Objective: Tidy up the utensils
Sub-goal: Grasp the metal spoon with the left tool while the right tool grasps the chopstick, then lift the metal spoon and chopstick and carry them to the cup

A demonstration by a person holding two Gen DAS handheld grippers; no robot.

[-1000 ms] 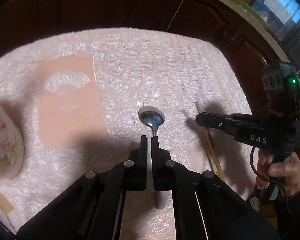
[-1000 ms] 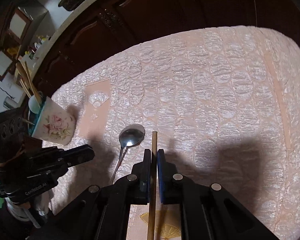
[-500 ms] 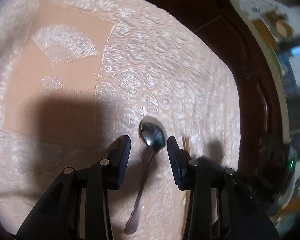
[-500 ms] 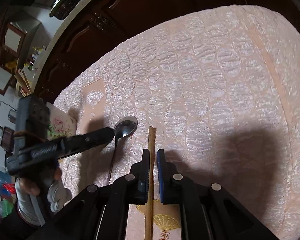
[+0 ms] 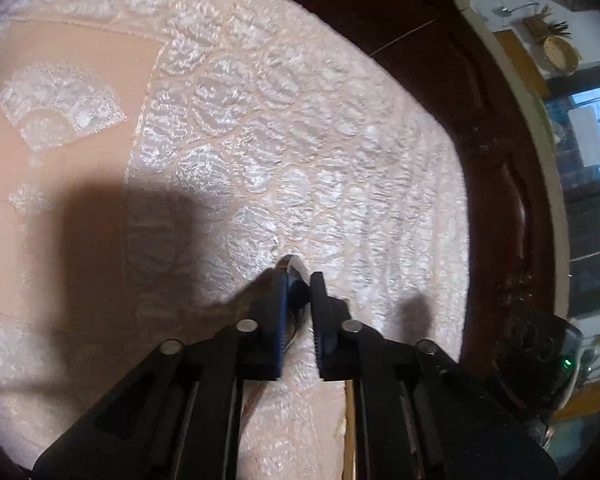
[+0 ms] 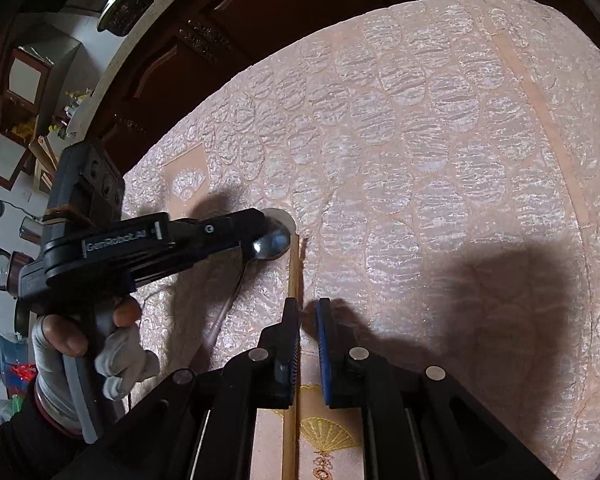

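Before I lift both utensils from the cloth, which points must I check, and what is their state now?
1. Spoon between the left gripper jaws: ok, jaws closing, pads look against it.
2. Chopstick held by the right gripper: cannot tell; it runs along one finger, with a gap on the other side.
3. Spoon bowl separate from the chopstick tip: cannot tell, they are very close.
4. Spoon handle free: ok, it lies bare on the tablecloth.

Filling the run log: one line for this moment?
left gripper closing on spoon | right gripper shut on chopstick | both on tablecloth
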